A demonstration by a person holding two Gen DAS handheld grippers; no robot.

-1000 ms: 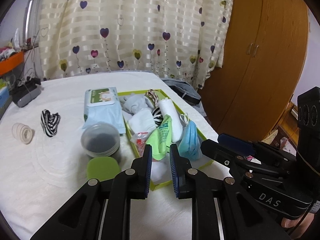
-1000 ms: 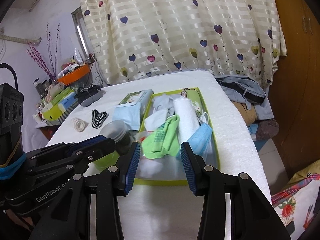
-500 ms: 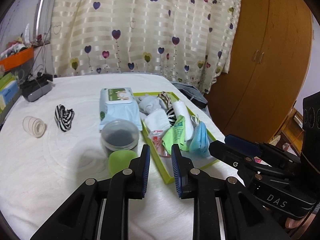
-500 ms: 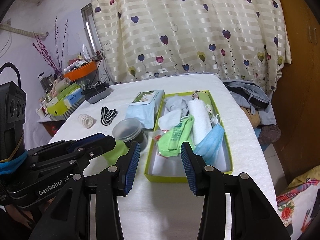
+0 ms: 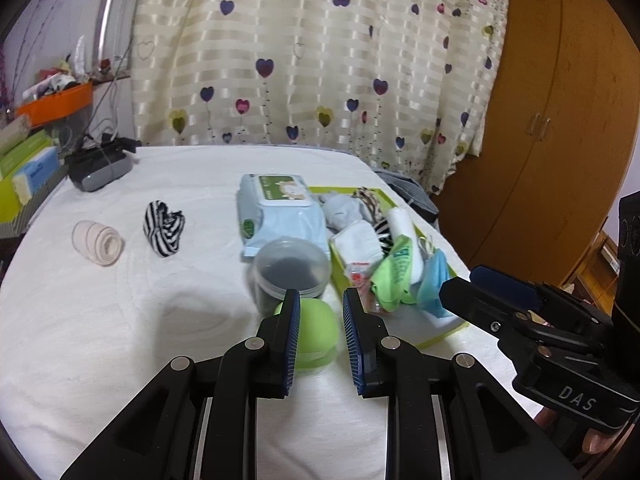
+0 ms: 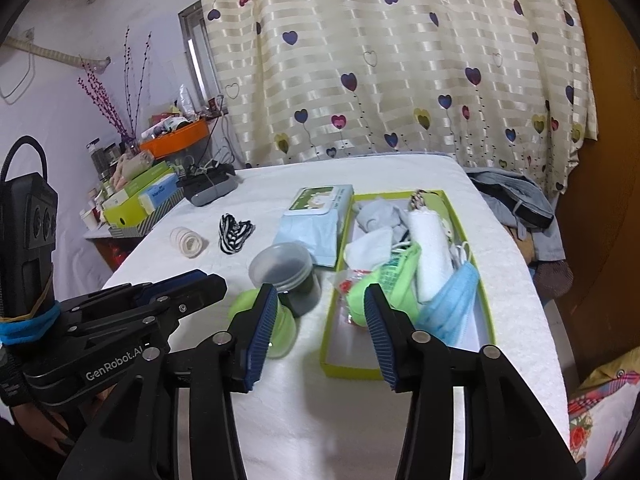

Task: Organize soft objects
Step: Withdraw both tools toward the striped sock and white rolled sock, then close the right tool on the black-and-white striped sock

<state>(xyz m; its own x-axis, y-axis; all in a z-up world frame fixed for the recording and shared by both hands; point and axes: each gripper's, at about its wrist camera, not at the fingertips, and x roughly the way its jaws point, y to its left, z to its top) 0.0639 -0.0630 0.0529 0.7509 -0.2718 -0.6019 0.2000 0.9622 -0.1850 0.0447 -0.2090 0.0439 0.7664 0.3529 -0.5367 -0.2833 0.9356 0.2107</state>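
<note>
- Soft objects fill the green tray [image 6: 486, 312] on the white surface [image 5: 100, 320] — a white roll [image 6: 428, 248], a blue face mask [image 6: 452, 308], a green cloth [image 6: 384, 284], a grey sock [image 6: 376, 214] and a white folded piece [image 6: 368, 246] lie piled together inside it.
- Two more soft things lie outside the tray, well to its left: a black-and-white striped sock [image 5: 164, 228] and, just beside that, a beige bandage roll [image 5: 98, 242].
- A pack of wet wipes [image 5: 280, 212] lies against the tray's left side, and a clear lidded jar [image 5: 290, 270] stands in front of the pack.
- A green round container [image 5: 316, 330] sits just in front of the jar.
- Left gripper [image 5: 320, 340] hovers over the surface with its fingers [image 5: 292, 336] a narrow gap apart; the green container shows through the gap, beyond the tips, and nothing is gripped.
- Right gripper [image 6: 320, 332] hovers near the tray's front left corner — its fingers [image 6: 380, 332] stand wide and are opening, with nothing between them.
- Each gripper appears at the edge of the other's view, side by side above the surface.
</note>
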